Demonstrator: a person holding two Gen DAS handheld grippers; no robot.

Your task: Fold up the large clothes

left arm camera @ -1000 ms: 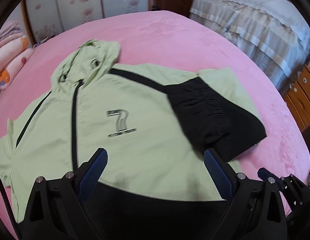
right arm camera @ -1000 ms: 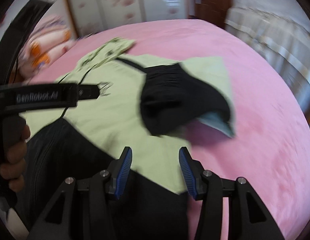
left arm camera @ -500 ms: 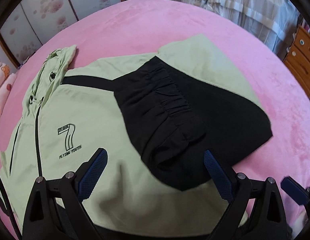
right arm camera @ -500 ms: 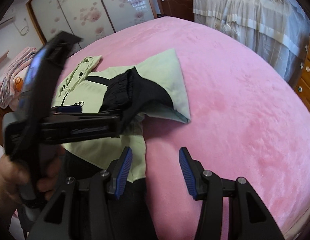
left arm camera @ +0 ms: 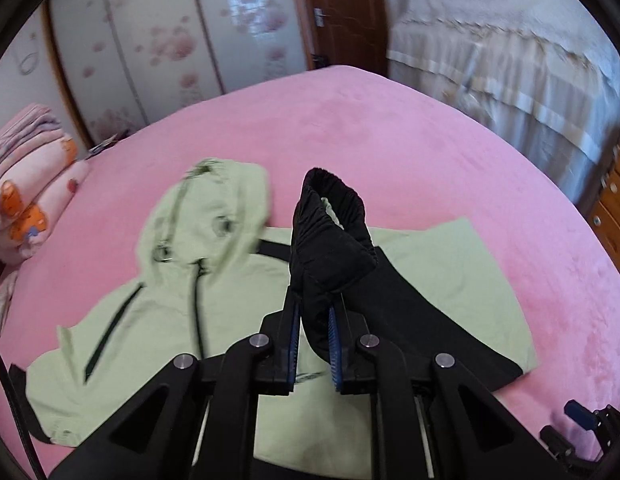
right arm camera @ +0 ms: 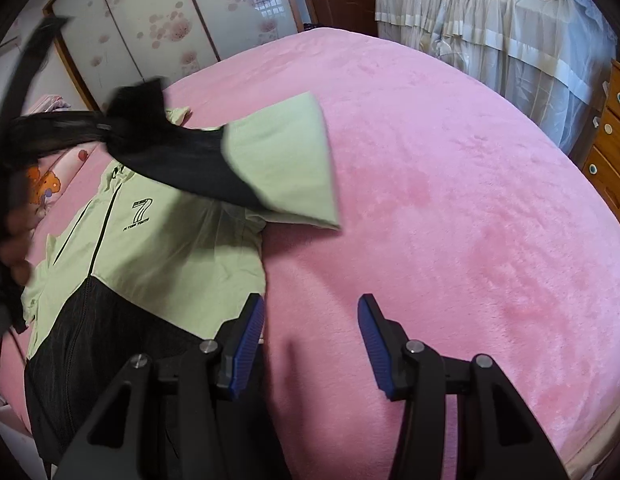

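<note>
Step in hand: you appear to be folding one sleeve (left arm camera: 333, 256) of the jacket (left arm camera: 214, 280) in across its chest, a first fold with most of the task likely still ahead.

Jacket: pale green with black panels, it lies front-up on the pink bed (left arm camera: 389, 120), hood (left arm camera: 206, 204) pointing away from you.

Left gripper (left arm camera: 313, 336): your fingers are pinched nearly together on the black cuff end of the sleeve, which stands up out of them, lifted off the jacket body.

Sleeve, from the right camera: it hangs raised and stretched above the chest, its green upper part (right arm camera: 286, 160) lifted off the bed.

Right gripper (right arm camera: 310, 332): your fingers are spread wide and hold nothing. They hover over bare pink bed, just beside the jacket's side edge, the left finger (right arm camera: 248, 344) almost at the black hem panel (right arm camera: 110, 344).

Next move, as a judgement: carry the cuff across the chest and lay it flat; your right gripper could steady the side edge so the body does not drag.
</note>
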